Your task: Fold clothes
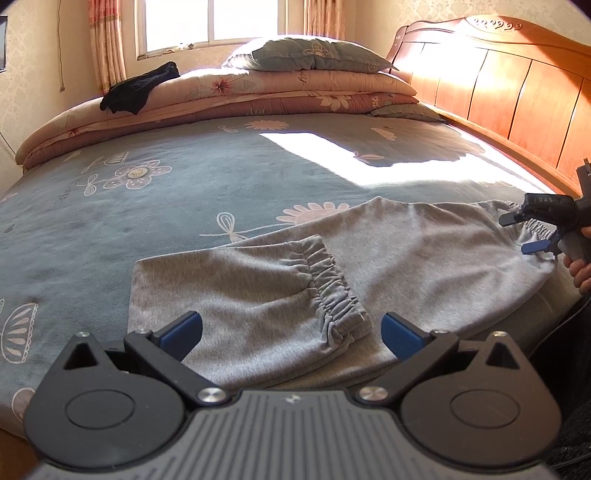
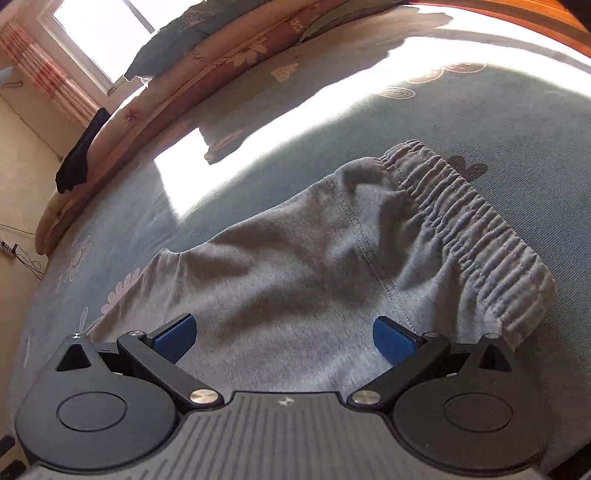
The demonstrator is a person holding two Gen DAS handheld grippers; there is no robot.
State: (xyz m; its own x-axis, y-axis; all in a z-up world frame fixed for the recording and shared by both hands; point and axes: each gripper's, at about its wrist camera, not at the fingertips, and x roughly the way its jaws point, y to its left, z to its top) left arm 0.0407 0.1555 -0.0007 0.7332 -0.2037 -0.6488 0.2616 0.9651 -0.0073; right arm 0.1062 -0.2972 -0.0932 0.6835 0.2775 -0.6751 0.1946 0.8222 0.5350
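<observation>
Both tongs stood spread with nothing between their blue pads. Our left gripper (image 1: 291, 334) hovered over the gathered cuffs (image 1: 332, 291) of the grey sweatpants (image 1: 406, 266), which lay folded along the near edge of the bed (image 1: 166, 206), legs doubled back over themselves. Our right gripper (image 2: 282, 338) hung above the elastic waistband (image 2: 480, 236), toward the headboard (image 1: 498, 99) end. A dark garment (image 1: 140, 88) lay on folded quilts (image 1: 258, 92) at the far edge.

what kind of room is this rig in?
A home bedroom, most likely. A bed with a flowered sheet and wooden headboard, a pillow on stacked quilts, and a curtained window. Grey sweatpants lie on the bed for folding.
</observation>
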